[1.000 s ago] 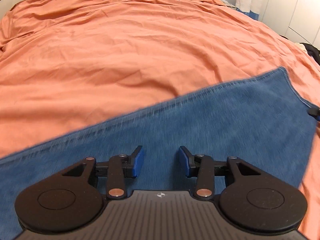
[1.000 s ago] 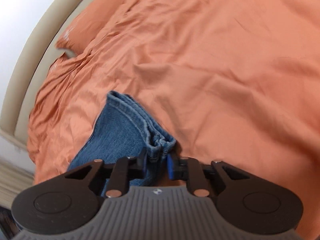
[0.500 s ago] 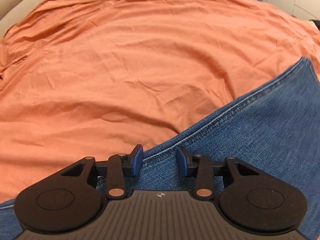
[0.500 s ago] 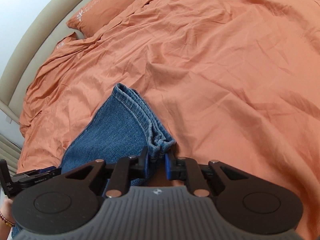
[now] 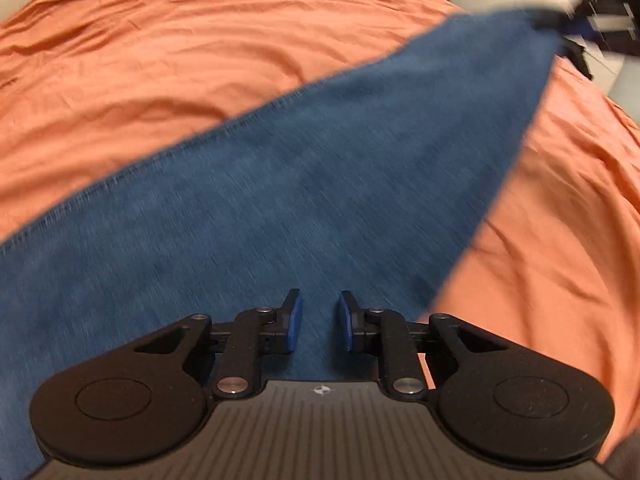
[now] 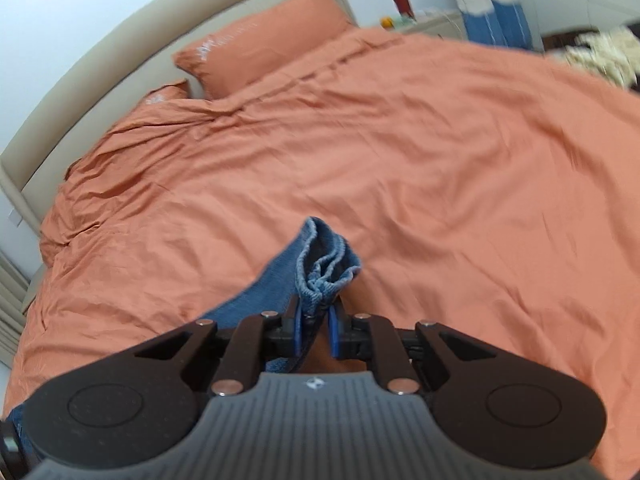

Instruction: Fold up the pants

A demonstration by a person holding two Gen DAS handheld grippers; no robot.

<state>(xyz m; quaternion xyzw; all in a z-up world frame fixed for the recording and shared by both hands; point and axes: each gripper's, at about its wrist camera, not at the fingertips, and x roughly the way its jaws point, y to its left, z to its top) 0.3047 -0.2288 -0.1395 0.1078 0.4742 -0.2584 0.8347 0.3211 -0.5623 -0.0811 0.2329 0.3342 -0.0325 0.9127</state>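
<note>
Blue jeans [image 5: 280, 184] stretch across the orange bed from lower left to upper right in the left wrist view, blurred by motion. My left gripper [image 5: 319, 322] is open just above the denim, holding nothing. My right gripper [image 6: 314, 326] is shut on the bunched hem of the jeans [image 6: 326, 268] and holds it lifted above the bed. It also shows in the left wrist view [image 5: 600, 4] at the top right, at the raised far end of the jeans.
An orange duvet [image 6: 400, 168] covers the bed. Two orange pillows [image 6: 260, 44] lie by the beige headboard [image 6: 120, 60]. A nightstand with small items [image 6: 420, 20] stands at the back. White cupboards and dark clothing [image 5: 580, 56] are at the right.
My right gripper has lifted the hem higher and swung it toward the headboard. The left gripper has moved back over the middle of the denim, and its jaws have narrowed slightly.
</note>
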